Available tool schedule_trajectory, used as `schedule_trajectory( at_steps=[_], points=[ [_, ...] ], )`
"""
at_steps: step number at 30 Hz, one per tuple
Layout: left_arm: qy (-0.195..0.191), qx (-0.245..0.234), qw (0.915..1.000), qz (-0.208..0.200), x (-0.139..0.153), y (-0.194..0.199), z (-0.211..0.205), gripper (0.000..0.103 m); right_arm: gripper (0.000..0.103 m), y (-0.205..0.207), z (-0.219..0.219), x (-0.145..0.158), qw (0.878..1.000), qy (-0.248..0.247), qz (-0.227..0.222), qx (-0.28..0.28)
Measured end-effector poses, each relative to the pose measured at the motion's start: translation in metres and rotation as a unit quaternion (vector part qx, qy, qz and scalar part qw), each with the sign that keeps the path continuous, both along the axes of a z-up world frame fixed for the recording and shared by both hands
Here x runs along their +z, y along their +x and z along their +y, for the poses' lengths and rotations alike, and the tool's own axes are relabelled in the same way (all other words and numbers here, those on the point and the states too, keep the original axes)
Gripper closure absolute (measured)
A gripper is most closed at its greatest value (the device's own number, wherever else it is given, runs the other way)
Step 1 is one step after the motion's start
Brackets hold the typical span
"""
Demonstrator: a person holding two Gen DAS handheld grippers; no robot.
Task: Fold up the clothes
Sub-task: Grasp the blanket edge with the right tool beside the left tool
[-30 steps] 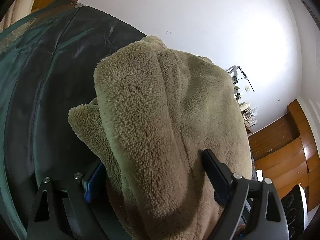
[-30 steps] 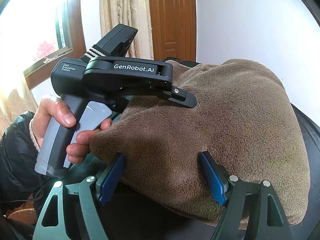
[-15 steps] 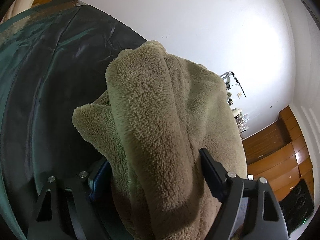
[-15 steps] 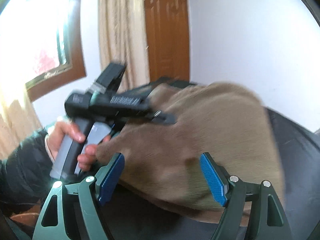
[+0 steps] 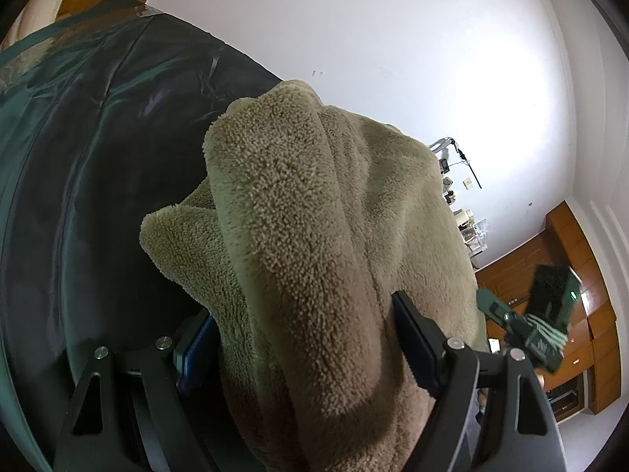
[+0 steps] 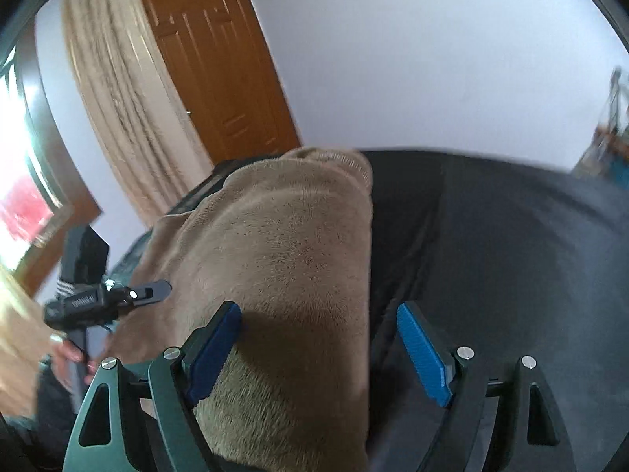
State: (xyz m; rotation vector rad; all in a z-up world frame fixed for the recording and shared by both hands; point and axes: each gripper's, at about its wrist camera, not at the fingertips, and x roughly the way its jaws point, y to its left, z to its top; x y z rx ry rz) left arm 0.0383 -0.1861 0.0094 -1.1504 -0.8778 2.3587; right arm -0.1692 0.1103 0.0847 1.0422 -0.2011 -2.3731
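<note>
A thick brown fleece garment (image 5: 314, 216) lies bundled on a dark cover (image 5: 98, 157). My left gripper (image 5: 302, 306) is closed around a fat fold of it, with fleece filling the space between both pads. In the right wrist view, the fleece (image 6: 283, 244) covers the left half of my right gripper's (image 6: 318, 310) gap. The right gripper's jaws are opening: the left pad touches the fleece and the right pad stands clear of its edge, over the dark cover (image 6: 511, 255). The left gripper (image 6: 157, 289), held by a hand, sits at the fleece's left side. My right gripper (image 5: 495, 306) shows at the fleece's right edge.
A white wall rises behind the cover. A wooden door (image 6: 220, 78), a beige curtain (image 6: 118, 78) and a bright window (image 6: 23, 204) are at the left. Wooden cabinets (image 5: 570, 275) and a small cluttered shelf (image 5: 468, 228) stand at the far right.
My right gripper swept right along the fleece and rolled, so the fleece's right edge now sits between its jaws. It now shows in the left wrist view. The left gripper stayed put.
</note>
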Motion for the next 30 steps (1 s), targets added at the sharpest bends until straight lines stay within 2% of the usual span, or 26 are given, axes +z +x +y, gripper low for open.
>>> schedule_trajectory(
  at_steps=[6,11,17,30],
  points=[
    [0.0,0.002,1.0,0.0,0.003,0.002,0.007,0.019,0.017,-0.047,-0.001,-0.024,0.995,-0.075,-0.058,0.038],
    [0.0,0.001,1.0,0.0,0.006,0.0,0.008,0.019,0.014,-0.077,-0.007,-0.042,0.987,-0.109,-0.109,0.056],
    [0.001,-0.001,1.0,-0.001,0.006,-0.001,0.008,0.018,0.013,-0.082,-0.002,-0.05,0.976,-0.141,-0.143,0.089],
    [0.0,-0.007,1.0,0.0,0.008,-0.003,0.008,0.018,0.013,-0.095,-0.028,-0.074,0.962,-0.151,-0.191,0.123]
  ],
)
